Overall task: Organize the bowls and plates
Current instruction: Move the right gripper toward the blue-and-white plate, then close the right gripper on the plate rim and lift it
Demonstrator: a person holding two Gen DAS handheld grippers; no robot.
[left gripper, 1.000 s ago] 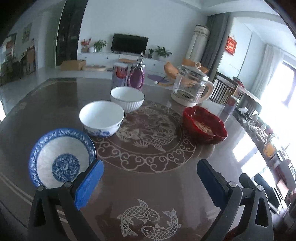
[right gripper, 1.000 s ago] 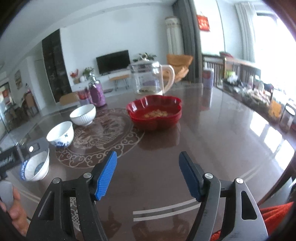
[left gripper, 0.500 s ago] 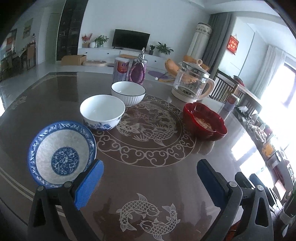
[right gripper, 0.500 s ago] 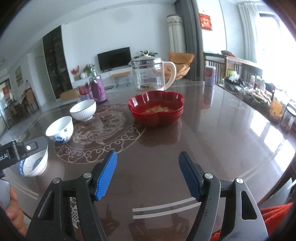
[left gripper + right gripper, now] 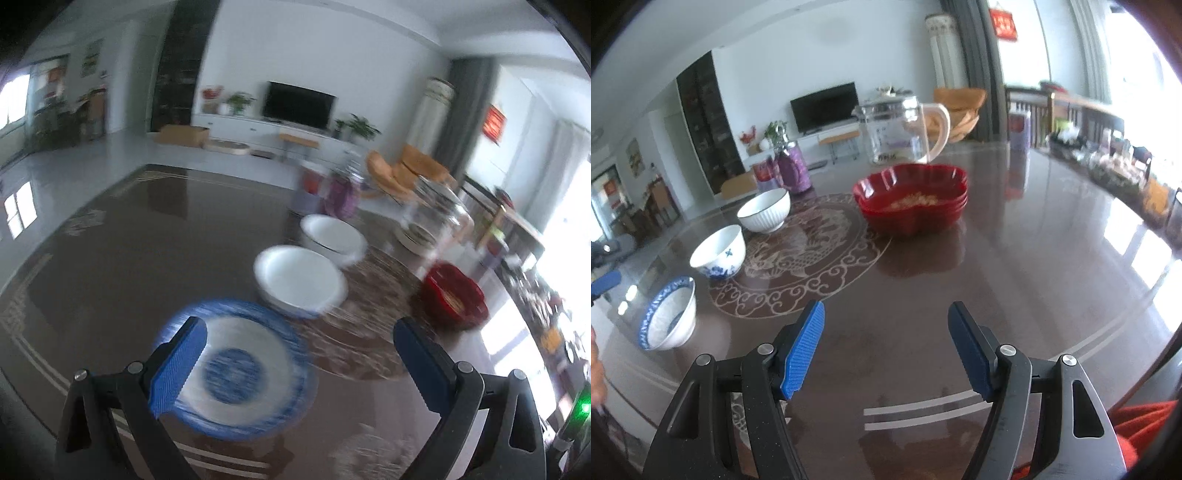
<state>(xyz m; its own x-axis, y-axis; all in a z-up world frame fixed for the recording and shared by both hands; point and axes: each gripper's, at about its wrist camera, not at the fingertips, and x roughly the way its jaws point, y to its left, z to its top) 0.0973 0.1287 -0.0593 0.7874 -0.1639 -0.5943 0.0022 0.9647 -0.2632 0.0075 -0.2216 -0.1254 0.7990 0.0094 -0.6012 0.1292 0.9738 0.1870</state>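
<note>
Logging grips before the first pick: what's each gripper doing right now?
Left gripper: open, holding nothing.
Right gripper: open, holding nothing.

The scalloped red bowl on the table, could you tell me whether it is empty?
Not empty: the scalloped red bowl holds pale crumbly food across its bottom.

Both wrist views look down across the table — sharing the blue-rimmed bowl, left view nearer.

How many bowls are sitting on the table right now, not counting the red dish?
3, in a line on the table: the blue-rimmed bowl nearest, the white bowl with blue flowers behind it, and the ribbed white bowl farthest, beside the purple flask.
</note>
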